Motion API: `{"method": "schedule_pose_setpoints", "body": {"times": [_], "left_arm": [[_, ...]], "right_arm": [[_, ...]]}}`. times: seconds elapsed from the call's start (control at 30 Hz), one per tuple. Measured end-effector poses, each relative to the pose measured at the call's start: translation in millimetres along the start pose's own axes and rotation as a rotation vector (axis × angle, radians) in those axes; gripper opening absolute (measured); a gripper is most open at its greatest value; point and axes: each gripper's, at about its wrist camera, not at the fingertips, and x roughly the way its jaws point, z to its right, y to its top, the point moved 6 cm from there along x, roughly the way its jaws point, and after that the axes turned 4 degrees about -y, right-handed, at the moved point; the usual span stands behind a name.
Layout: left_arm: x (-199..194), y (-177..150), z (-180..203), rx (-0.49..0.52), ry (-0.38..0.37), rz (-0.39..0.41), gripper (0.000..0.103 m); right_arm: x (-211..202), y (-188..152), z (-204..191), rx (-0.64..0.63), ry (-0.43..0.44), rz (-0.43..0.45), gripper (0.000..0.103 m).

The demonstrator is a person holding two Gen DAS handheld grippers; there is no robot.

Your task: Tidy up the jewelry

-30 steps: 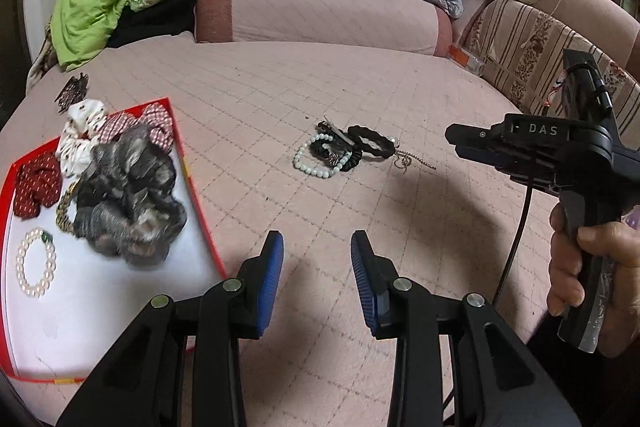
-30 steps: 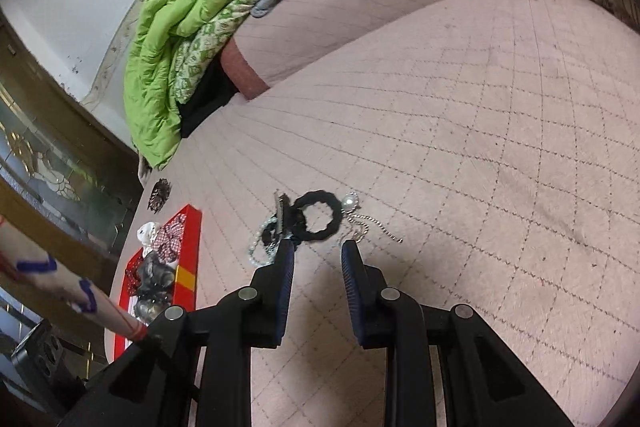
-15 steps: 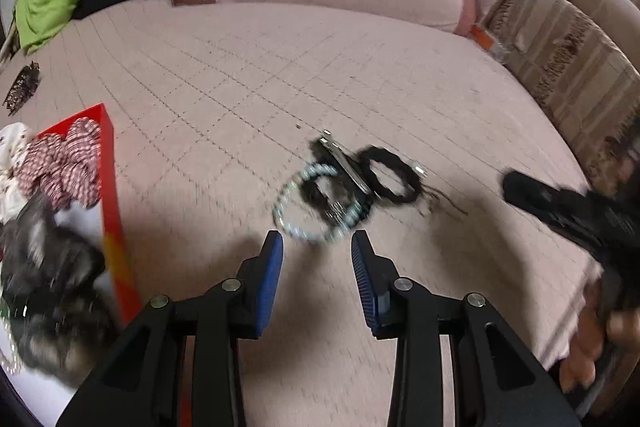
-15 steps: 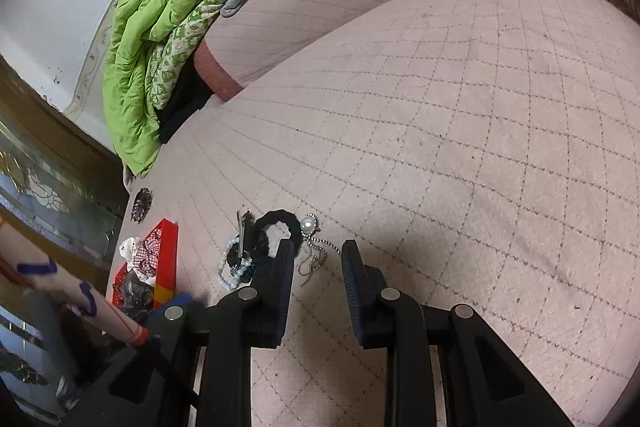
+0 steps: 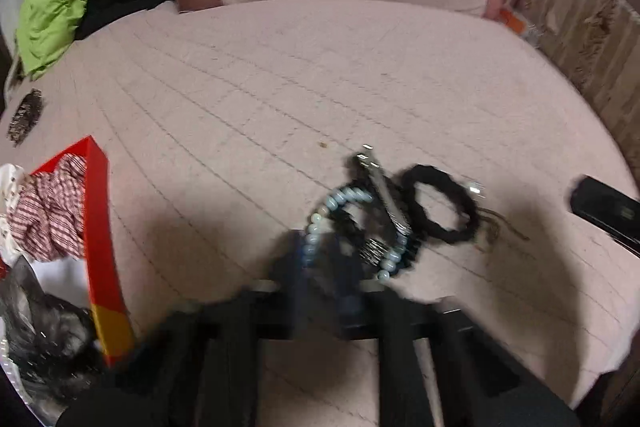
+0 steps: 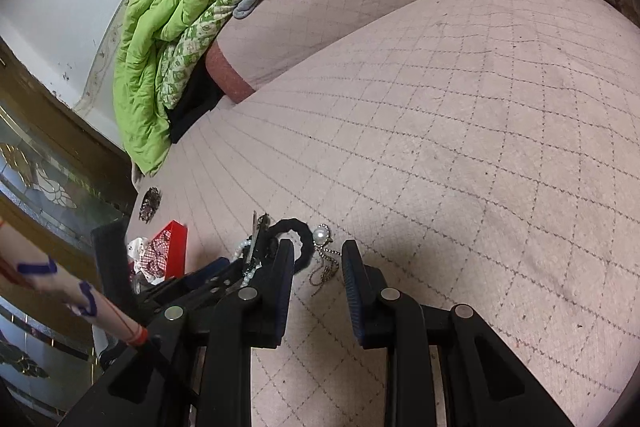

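Right wrist: quilted pink bedspread [image 6: 460,131], green blanket [image 6: 168,39].

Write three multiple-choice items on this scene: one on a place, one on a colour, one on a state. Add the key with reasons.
1. Where does the black hair tie lie?
A. in the red tray
B. on the pink bedspread
C. on the green quilt

2. What colour is the tray's wall?
A. red
B. blue
C. white

3. How do the right gripper's jaws stand?
A. clamped on the pearl pendant
B. shut and empty
C. open and empty

Key: B, it rests on the bedspread beside the bead bracelet; A, the wall is plainly red; C, a gap shows between the fingers, nothing in it.
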Motion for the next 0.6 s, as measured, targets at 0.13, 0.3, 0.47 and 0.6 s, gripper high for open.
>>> {"method": "schedule_pose_setpoints", "body": {"times": [0.13, 0.3, 0.47, 0.6], "left_arm": [[-26.8, -12.6, 9.2, -0.009, -0.095, 0.075, 0.005], [-59.2, -4.5, 11.3, 0.011, -0.137, 0.171, 0.005], [-71.2, 9.6, 0.4, 0.027, -0.129, 0.228, 0.005], [-70.6, 16.3, -3.6, 0.030, -0.142, 0.237, 0.005]], "right_arm": [[8.6, -2.9, 0.7, -0.032, -0.040, -0.026, 0.027], [27.2, -1.0, -2.4, -0.121, -0.112, -0.059, 0.027], [49.3, -3.9, -13.5, -0.260, -0.173, -0.084, 0.027], [63.4, -7.8, -18.8, -0.350, -0.211, -0.108, 0.027]]}}
